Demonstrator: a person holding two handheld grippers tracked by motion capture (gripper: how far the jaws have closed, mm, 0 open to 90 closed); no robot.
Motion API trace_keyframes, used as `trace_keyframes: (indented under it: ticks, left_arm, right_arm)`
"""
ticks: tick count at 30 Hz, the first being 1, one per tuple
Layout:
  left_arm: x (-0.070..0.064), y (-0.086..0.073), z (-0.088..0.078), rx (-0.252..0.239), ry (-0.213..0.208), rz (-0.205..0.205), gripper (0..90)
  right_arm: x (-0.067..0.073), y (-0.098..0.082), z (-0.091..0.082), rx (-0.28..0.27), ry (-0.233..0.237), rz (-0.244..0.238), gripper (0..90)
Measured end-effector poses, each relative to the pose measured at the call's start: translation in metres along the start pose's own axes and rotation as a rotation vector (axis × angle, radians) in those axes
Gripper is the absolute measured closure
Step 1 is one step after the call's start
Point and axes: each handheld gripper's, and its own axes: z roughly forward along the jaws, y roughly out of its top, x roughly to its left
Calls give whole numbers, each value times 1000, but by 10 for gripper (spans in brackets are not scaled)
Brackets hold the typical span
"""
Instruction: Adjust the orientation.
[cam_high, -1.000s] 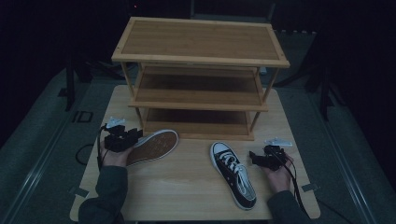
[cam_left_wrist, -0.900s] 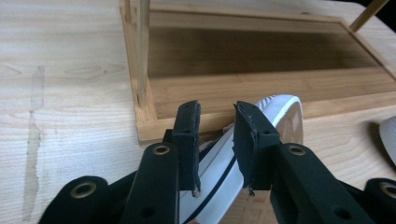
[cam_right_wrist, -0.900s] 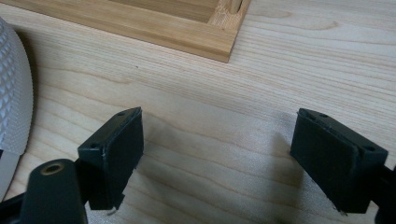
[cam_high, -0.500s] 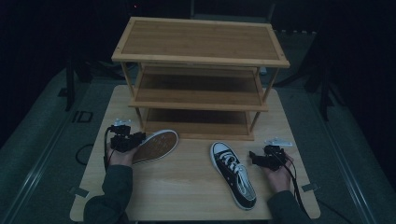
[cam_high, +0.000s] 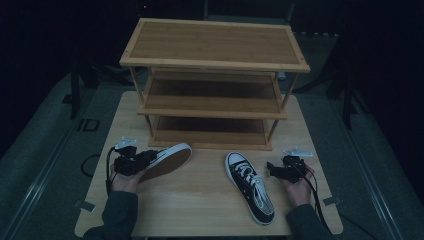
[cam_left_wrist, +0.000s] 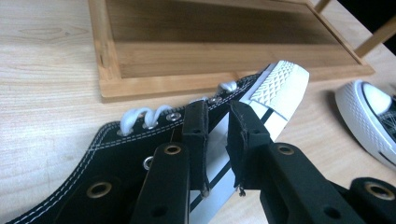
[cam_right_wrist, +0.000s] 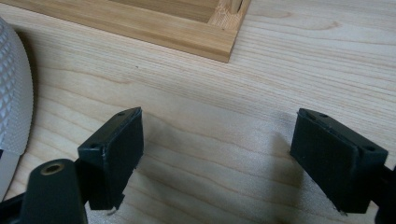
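L gripper (cam_left_wrist: 218, 140) jaws just closed on tipped sneaker's (cam_left_wrist: 140, 154) side.

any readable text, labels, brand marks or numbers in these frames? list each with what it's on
None readable.
Left shoe, lying on its side between the left tongs: laces, eyelets, stitching and a white stripe, no lettering.
Right shoe: no logo or print to make out.
Shoe rack and table: bare wood grain.
Right tongs: plain black pads.
Small pale patches at the table's near edge: too small to tell whether they carry print.

Wooden table (cam_high: 200, 200) carries shoe rack (cam_high: 214, 100) and two sneakers (cam_high: 249, 192).
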Motion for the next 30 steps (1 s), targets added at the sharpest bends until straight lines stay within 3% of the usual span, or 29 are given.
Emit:
trace_keyframes:
  ticks: [11,20,22,23,24,27,30]
  left_arm:
    - [-11,-12,-12,-11,-38,49,775]
    - [-28,-33,-26,14,-105,106,770]
    - [-30,-35,-26,17,-105,117,769]
    - [-36,-39,-27,23,-94,158,769]
    - [-38,-39,-27,25,-89,170,746]
    - [-41,-37,-28,23,-98,183,740]
    - [-43,-35,-29,21,-82,201,730]
  right_arm:
    - [0,0,0,0,0,0,167]
    - [0,0,0,1,0,0,167]
    - [0,0,0,0,0,0,167]
    - [0,0,0,0,0,0,167]
    - [0,0,0,0,0,0,167]
    - [0,0,0,0,0,0,167]
    - [0,0,0,0,2,-2,167]
